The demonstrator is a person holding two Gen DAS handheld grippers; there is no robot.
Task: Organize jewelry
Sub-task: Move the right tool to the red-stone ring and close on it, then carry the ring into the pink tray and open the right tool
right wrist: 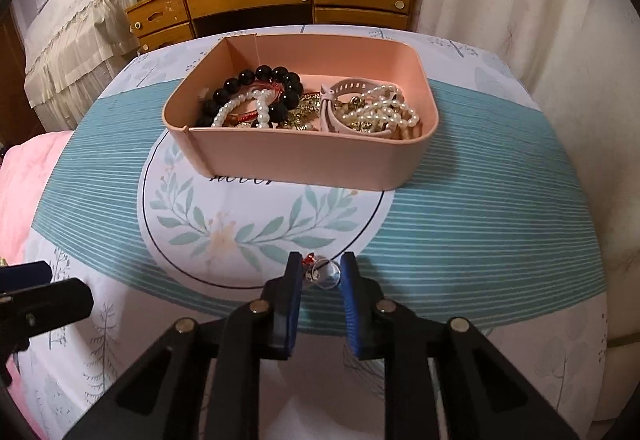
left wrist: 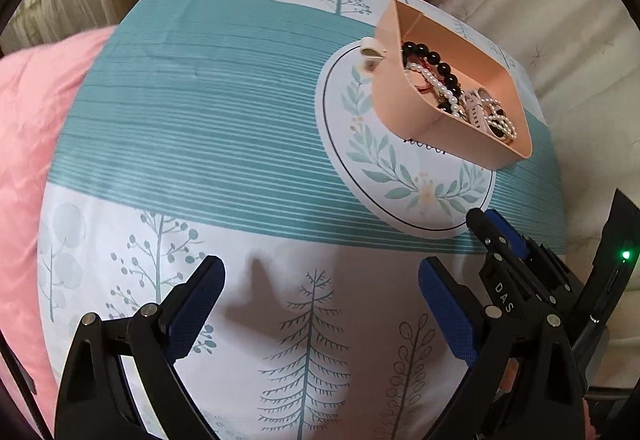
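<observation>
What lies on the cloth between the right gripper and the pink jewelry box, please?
In the right wrist view, only printed tablecloth with its leaf wreath lies between the right gripper, which holds a small clear trinket, and the pink box.

Printed word on the cloth (right wrist: 244,179) half hidden under the pink tray (right wrist: 304,159); small clear trinket (right wrist: 322,272) indistinct.

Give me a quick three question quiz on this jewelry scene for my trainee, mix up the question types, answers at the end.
1. True or false: the left gripper is holding a necklace.
2. What lies between the right gripper fingers? A) small clear ring-like piece B) black bead bracelet C) watch
3. Fill in: the pink tray sits on the ____ cloth.

Key: 1 false, it is open and empty. 2 A. 3 teal striped.
</observation>
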